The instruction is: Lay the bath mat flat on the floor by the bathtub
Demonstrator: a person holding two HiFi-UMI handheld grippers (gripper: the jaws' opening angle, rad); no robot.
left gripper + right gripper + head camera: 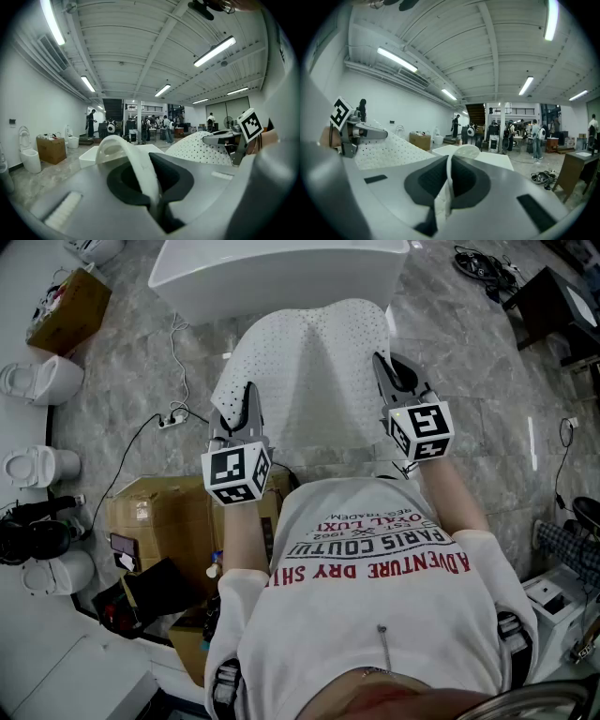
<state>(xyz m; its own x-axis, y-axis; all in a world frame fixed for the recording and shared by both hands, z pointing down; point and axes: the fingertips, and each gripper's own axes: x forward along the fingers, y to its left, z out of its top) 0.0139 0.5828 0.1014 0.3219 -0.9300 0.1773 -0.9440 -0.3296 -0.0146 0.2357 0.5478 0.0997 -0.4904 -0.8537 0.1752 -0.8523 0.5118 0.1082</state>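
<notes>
The bath mat [314,362] is held up before the bathtub [272,277]. One near corner is pinched in the left hand-held gripper [249,401] and the other in the right hand-held gripper [382,367]. The corners are kept well apart, presumably so the mat can be lowered flat onto the floor [469,390].

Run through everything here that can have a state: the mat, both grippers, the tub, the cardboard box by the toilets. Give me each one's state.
bath mat: lifted by its near edge, humped in the middle, not lying flat.
left gripper: shut on the bath mat's edge.
right gripper: shut on the bath mat's edge.
bathtub: upright on the floor, beyond the mat.
cardboard box: open on top, things inside.
</notes>
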